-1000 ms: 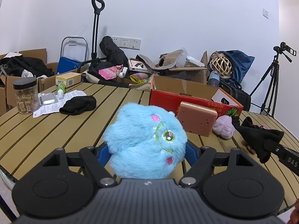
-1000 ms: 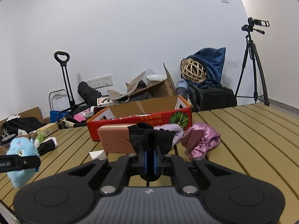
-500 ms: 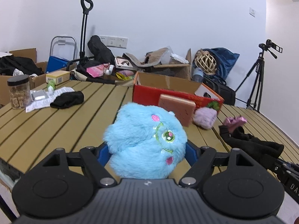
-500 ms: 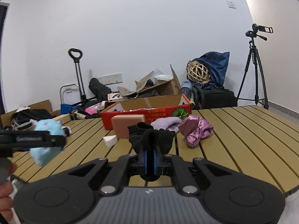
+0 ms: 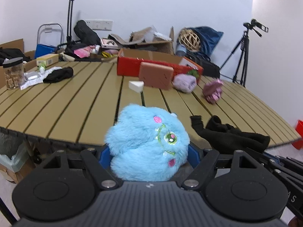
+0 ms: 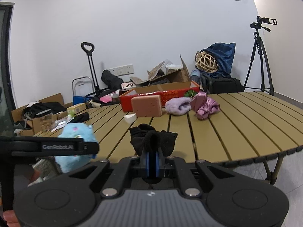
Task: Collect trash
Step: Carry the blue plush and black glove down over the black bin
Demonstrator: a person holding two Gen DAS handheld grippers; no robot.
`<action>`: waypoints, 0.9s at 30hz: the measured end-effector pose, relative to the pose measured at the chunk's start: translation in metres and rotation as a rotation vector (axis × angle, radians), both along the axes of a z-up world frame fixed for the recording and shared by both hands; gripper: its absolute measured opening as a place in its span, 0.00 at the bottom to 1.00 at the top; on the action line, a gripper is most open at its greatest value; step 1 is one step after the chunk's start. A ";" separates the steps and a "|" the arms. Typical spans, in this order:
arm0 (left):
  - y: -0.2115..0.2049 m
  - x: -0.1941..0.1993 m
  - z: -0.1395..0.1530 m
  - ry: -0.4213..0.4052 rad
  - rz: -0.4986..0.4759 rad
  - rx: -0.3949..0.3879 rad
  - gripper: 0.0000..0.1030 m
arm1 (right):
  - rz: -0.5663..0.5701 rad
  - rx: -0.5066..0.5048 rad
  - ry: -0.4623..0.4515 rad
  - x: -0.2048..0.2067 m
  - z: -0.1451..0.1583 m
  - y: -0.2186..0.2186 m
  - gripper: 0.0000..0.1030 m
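A fluffy blue plush toy (image 5: 147,143) with a green eye sits between the jaws of my left gripper (image 5: 149,154), whose blue pads press its sides. It hangs over the near edge of the slatted wooden table (image 5: 66,102). My right gripper (image 6: 151,162) is shut on a bunched black cloth (image 6: 153,141), also over the near edge of the table (image 6: 246,117). In the left wrist view the black cloth (image 5: 231,136) shows at the right. In the right wrist view the plush toy (image 6: 79,132) shows at the left, behind the left gripper's finger (image 6: 56,147).
On the table stand a red cardboard box (image 5: 132,68), a pink sponge block (image 5: 156,75), a white wedge (image 5: 136,85), a lilac cloth (image 5: 184,83), a pink crumpled bundle (image 5: 213,90), another black cloth (image 5: 58,74) and a jar (image 5: 13,73). A lined bin (image 5: 11,157) sits below left.
Both grippers have drawn back from the middle of the table to its near edge, each with its load. The box and sponge now look farther off, and the white wedge has come into view.
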State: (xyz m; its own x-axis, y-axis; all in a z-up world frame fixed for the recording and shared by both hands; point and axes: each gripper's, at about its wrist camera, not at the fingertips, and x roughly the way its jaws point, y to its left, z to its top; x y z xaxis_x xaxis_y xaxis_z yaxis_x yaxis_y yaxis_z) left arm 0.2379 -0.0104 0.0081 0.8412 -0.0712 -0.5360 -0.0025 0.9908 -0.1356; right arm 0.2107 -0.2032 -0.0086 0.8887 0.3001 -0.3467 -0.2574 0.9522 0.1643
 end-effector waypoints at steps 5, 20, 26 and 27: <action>-0.007 -0.016 -0.011 0.045 -0.036 0.026 0.76 | 0.025 -0.034 0.042 -0.020 -0.008 0.005 0.06; -0.008 -0.049 -0.051 0.212 -0.081 0.071 0.76 | 0.064 -0.097 0.190 -0.064 -0.045 0.014 0.06; -0.005 -0.057 -0.078 0.310 -0.095 0.076 0.76 | 0.073 -0.120 0.268 -0.072 -0.065 0.017 0.06; -0.005 -0.059 -0.082 0.324 -0.097 0.079 0.76 | 0.073 -0.126 0.280 -0.073 -0.068 0.018 0.06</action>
State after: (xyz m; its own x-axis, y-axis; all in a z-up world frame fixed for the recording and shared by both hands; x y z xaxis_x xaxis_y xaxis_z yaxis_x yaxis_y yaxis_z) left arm 0.1792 -0.0153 -0.0742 0.6178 -0.0900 -0.7811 0.0619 0.9959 -0.0657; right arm 0.1381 -0.1854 -0.0769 0.7310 0.2986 -0.6136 -0.2870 0.9503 0.1205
